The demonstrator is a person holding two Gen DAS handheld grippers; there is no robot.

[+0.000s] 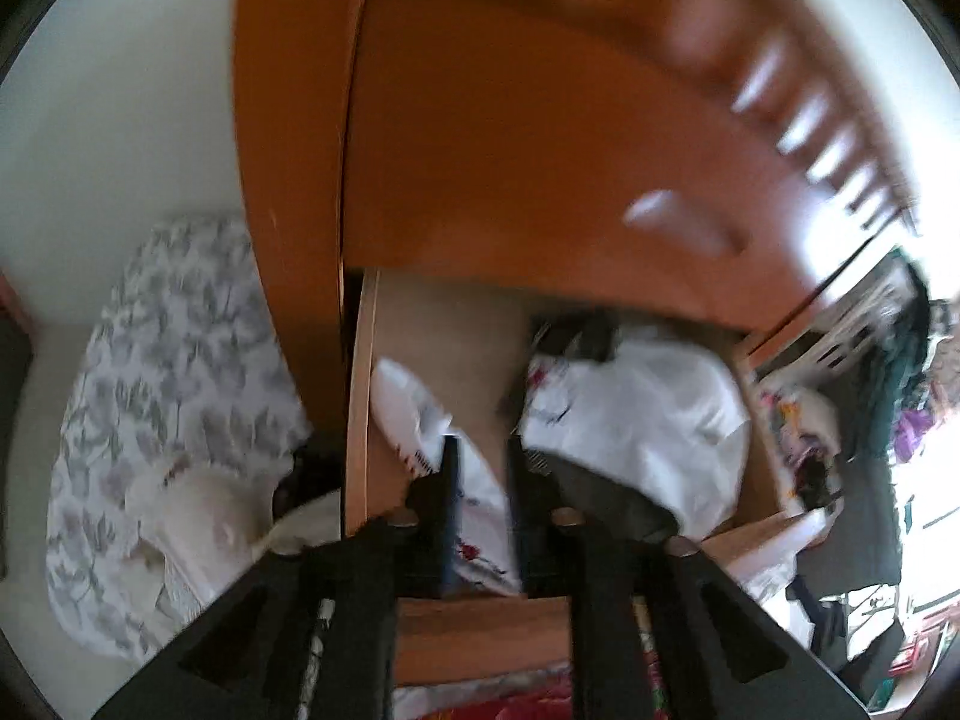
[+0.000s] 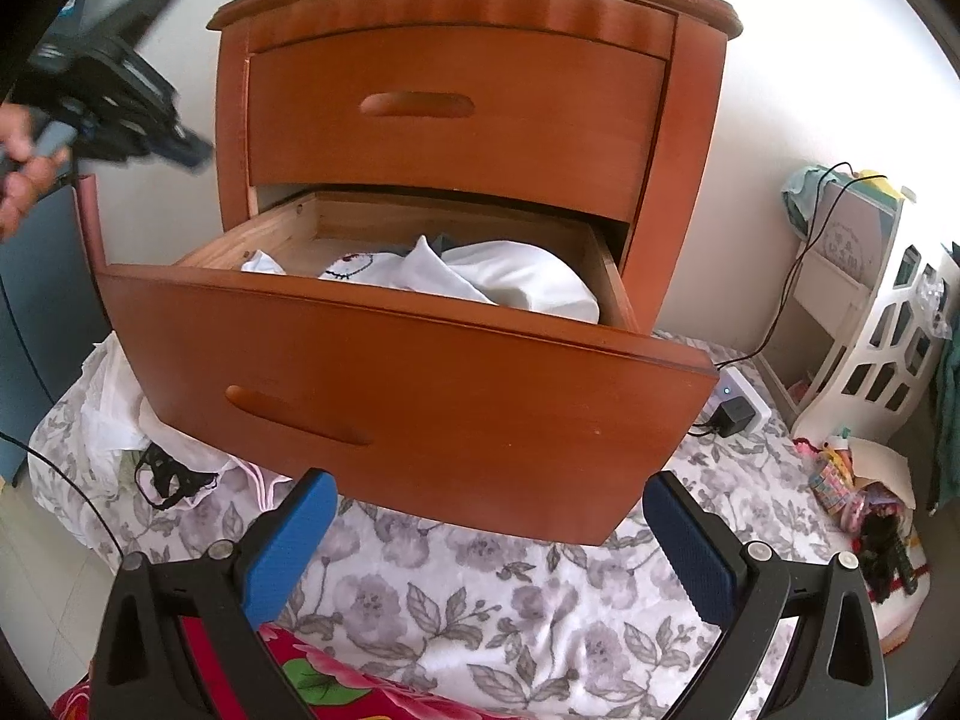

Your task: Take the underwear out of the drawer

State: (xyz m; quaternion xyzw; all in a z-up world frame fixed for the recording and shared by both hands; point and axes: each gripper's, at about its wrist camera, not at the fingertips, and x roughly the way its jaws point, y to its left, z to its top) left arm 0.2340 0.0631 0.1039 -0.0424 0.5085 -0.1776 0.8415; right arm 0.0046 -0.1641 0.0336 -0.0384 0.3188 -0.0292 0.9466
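Observation:
The nightstand's lower drawer (image 2: 420, 384) is pulled out, and white underwear (image 2: 516, 279) lies bunched inside it. My left gripper (image 2: 195, 153), held by a hand, hangs above and left of the drawer. In its own blurred view its fingers (image 1: 483, 450) stand a little apart over the drawer (image 1: 360, 390). Only the white garments (image 1: 636, 408) lying below show through the gap, and nothing hangs from it. My right gripper (image 2: 489, 492) is open wide and empty, low in front of the drawer's front panel. A pale garment (image 1: 198, 516) lies on the floral sheet left of the cabinet.
The upper drawer (image 2: 456, 114) is closed. White clothes (image 2: 120, 414) and a black lace piece (image 2: 171, 477) lie on the floral sheet (image 2: 480, 600). At the right are a power strip with a charger (image 2: 735, 414) and a white laundry basket (image 2: 888, 348).

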